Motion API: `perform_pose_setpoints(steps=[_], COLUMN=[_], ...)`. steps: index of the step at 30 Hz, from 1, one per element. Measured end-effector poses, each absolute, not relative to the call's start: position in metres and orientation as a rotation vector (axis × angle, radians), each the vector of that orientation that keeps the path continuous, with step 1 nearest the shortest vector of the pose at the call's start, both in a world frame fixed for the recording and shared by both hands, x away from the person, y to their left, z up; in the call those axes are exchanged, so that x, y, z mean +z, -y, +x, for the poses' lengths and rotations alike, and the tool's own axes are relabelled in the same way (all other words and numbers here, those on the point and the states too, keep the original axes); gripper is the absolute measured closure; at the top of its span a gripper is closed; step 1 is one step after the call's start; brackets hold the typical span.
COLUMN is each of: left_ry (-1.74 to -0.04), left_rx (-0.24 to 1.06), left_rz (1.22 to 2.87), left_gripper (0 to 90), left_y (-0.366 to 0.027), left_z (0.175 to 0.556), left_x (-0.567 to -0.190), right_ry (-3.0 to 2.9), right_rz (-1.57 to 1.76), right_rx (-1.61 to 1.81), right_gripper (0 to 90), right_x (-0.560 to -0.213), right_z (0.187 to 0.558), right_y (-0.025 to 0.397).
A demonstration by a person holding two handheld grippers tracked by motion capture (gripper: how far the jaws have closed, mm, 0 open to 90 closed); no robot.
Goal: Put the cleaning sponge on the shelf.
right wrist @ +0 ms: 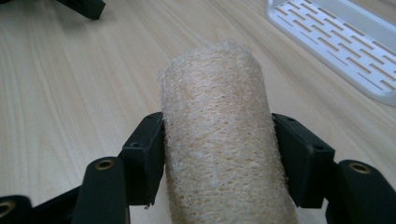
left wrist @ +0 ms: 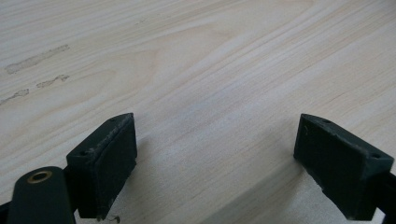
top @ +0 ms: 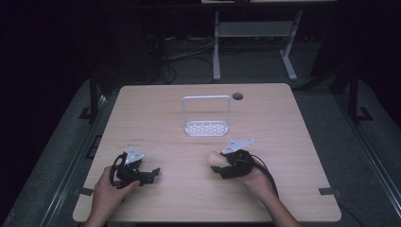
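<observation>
My right gripper [right wrist: 217, 154] is clamped on the loofah [right wrist: 224, 140], both pads pressing its sides, and holds it low over the table [top: 189, 198] near my edge. My left gripper [left wrist: 217, 158] has its jaws spread wide over bare wood. Beyond them, mid-table, stands the white rack [top: 206, 127].

The left gripper [top: 150, 175] has its jaws spread wide with nothing between them; the right gripper [top: 218, 164] has its jaws clamped on a load.

high view: dim, dark surround; gripper views: bright, sharp; soft shadows
</observation>
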State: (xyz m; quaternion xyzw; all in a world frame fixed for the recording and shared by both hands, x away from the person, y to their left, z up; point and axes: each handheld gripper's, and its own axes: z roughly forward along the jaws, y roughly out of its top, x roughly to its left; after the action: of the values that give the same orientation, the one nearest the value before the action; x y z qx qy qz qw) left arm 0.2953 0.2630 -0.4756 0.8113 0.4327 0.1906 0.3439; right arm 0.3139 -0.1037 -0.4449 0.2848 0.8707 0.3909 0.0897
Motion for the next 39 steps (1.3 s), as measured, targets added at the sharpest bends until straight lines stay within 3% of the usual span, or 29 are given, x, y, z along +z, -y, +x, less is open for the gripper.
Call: perform_pose_setpoints(steps=[39], left_ry=[-1.124], left_rx=[0.495], left_rz=[2.108], left_gripper=[12.7], left_y=[-0.263], left_z=[0.295], left_x=[-0.476], right_ry=[-2.533], right_rz=[0.911], right_rx=[1.139], right_gripper=[38.2], right_x=[-0.431], right_z=[0.363], right_y=[0.086])
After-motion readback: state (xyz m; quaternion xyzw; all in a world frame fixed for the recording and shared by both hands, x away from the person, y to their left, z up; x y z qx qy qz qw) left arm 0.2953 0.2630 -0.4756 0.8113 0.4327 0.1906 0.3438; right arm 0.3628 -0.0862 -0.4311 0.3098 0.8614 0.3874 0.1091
